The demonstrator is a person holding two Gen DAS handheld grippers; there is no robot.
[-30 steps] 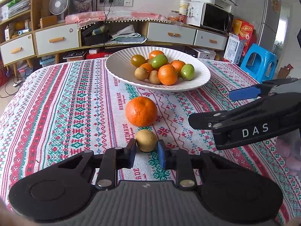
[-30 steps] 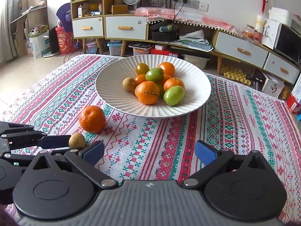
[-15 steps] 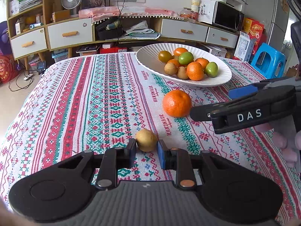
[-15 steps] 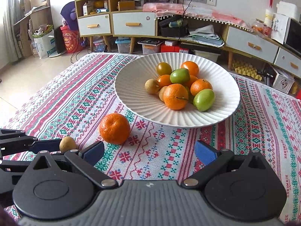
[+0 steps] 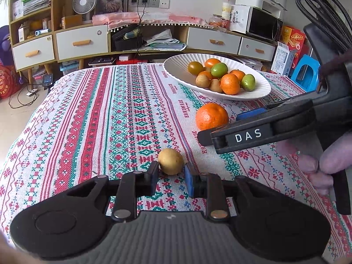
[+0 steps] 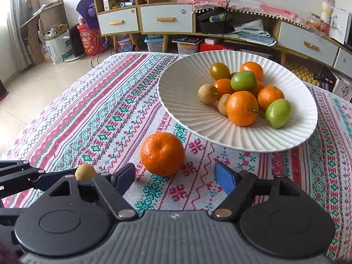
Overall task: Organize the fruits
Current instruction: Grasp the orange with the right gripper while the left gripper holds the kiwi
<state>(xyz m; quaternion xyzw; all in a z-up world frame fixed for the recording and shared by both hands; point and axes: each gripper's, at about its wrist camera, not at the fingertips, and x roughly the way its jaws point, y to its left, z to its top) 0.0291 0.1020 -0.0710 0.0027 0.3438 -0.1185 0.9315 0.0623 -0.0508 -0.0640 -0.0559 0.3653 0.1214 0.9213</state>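
My left gripper [image 5: 171, 172] is shut on a small tan round fruit [image 5: 170, 161] just above the patterned tablecloth [image 5: 110, 121]. A loose orange [image 6: 162, 154] sits on the cloth in front of the white ribbed bowl [image 6: 180, 101]. My right gripper [image 6: 175, 173] reaches toward the orange. Its jaws are closing, and the orange lies just ahead of and between the blue pads [image 6: 224, 176], untouched. The bowl holds several oranges, green fruits and tan fruits. In the left wrist view the right gripper [image 5: 220, 125] comes in from the right, beside the orange [image 5: 211, 115].
The table's left and far edges drop to a tiled floor [image 6: 33, 81]. Behind the table stand a low cabinet with drawers [image 5: 81, 41], shelves, a fan and a blue stool [image 5: 307, 72]. A hand [image 5: 319, 165] holds the right gripper's handle.
The left gripper has carried the tan fruit leftward, away from the bowl and the orange. The right gripper has moved closer to the orange and its jaws have narrowed.
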